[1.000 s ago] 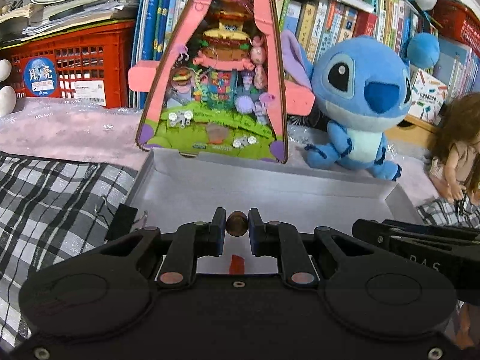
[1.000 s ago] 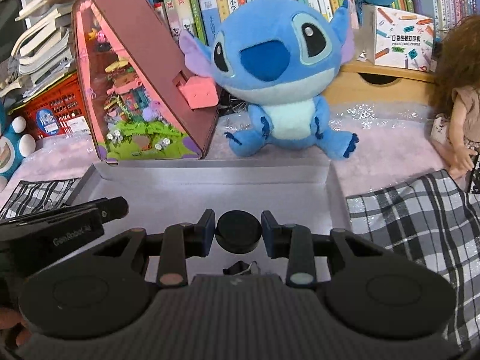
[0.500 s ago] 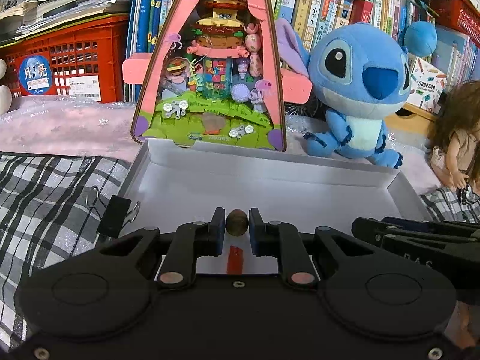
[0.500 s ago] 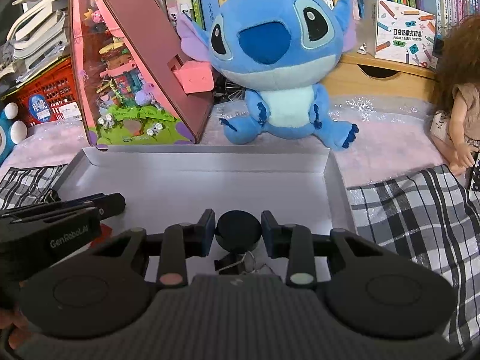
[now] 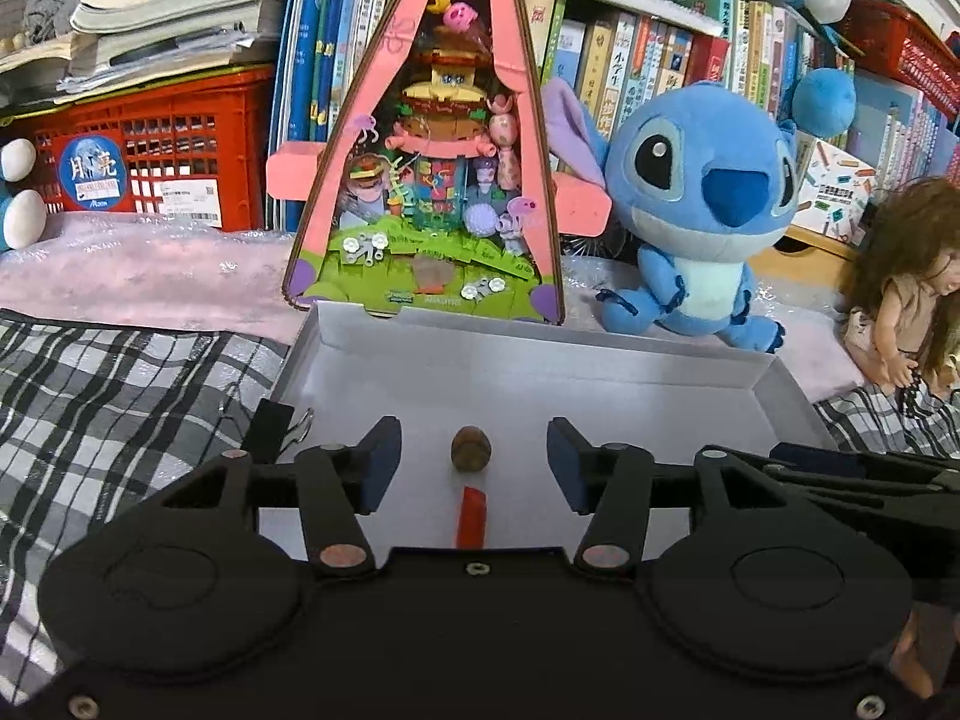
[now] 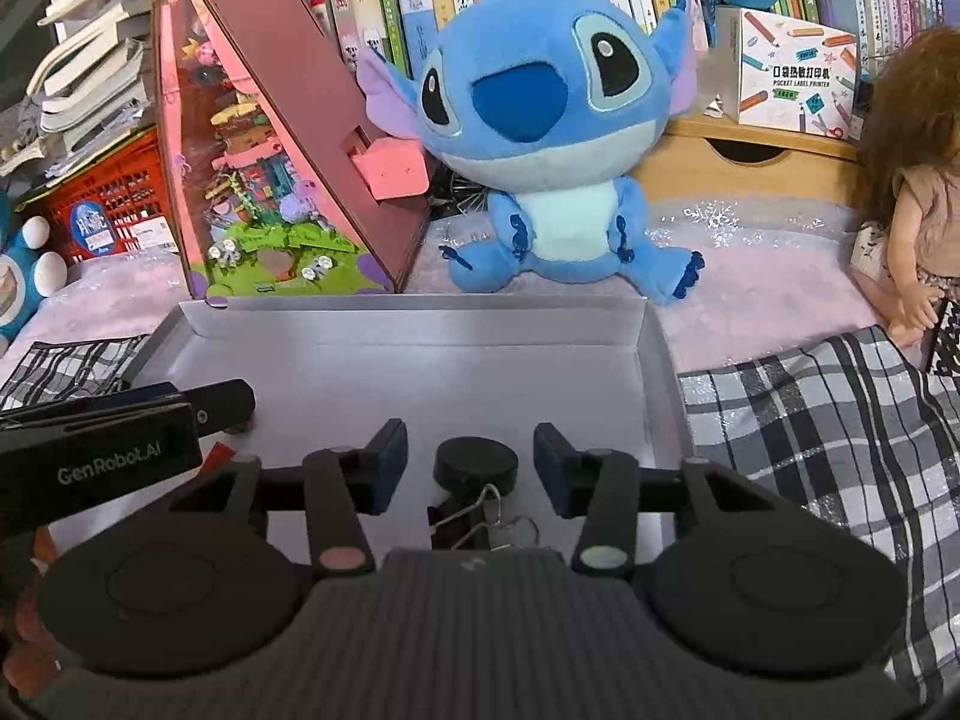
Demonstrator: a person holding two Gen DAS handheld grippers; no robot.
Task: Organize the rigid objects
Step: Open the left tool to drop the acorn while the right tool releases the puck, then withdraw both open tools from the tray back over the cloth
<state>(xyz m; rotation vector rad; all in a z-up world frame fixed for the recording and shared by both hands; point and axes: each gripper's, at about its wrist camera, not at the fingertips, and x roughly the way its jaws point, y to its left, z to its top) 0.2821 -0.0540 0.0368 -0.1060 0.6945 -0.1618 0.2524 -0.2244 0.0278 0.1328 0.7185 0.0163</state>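
both your left gripper point(image 5: 471, 459) and right gripper point(image 6: 471, 465) stood wide, nut point(image 5: 471, 448) and black disc point(image 6: 477, 468) resting in the tray point(image 6: 420, 324); placing looked done, so next you likely needed another loose item.

"GenRobot.AI" marks the left gripper's body point(image 6: 99, 462); "POCKET LABEL PRINTER" shows on a white box point(image 6: 792, 75); "月亮" labels the red crate's blue sticker point(image 5: 93, 174).

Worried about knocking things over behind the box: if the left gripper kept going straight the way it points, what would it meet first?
The left gripper, open, would first meet the small brown nut lying between its fingers in the gray box. Beyond that, probably the box's far wall, though depth is unclear.
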